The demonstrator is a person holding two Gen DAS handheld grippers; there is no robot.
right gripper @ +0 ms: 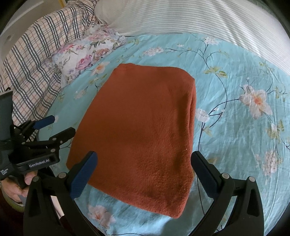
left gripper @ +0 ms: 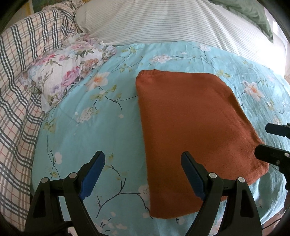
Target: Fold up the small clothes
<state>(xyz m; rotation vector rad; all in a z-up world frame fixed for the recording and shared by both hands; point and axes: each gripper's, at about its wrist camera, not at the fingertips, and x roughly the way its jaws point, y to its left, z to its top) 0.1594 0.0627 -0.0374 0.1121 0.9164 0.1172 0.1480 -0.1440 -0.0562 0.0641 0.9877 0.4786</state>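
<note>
- Rust-orange knit garment (right gripper: 137, 130) lies folded into a flat rectangle on the teal floral sheet (right gripper: 235, 138); layered fold edges show along its right side in the right wrist view.
- Ribbed hem edge sits at the garment's far end, toward the striped pillow (right gripper: 181, 16).
- Left gripper (left gripper: 143, 159) has its jaws wide apart, holding nothing. Left blue pad (left gripper: 92, 174) is over bare sheet just left of the garment; the other pad is over the garment's near left part. Contact with the cloth: cannot tell.
- Right gripper (right gripper: 144, 162) also has its jaws spread wide, nothing clamped. It straddles the garment's near end, one finger at each side edge.
- In the right wrist view the left gripper shows just left of the garment, jaws parted, with a hand (right gripper: 20, 183) on its handle.
- In the left wrist view the right gripper's black fingers reach in at the garment's right edge.
- Small floral pillow (left gripper: 67, 70) lies well apart from the garment, up and to its left.
- Plaid blanket (left gripper: 16, 94) is bunched further left of the garment, past the floral pillow.
- Green fabric (left gripper: 250, 14) sits beyond the striped pillow, far right of the garment.
</note>
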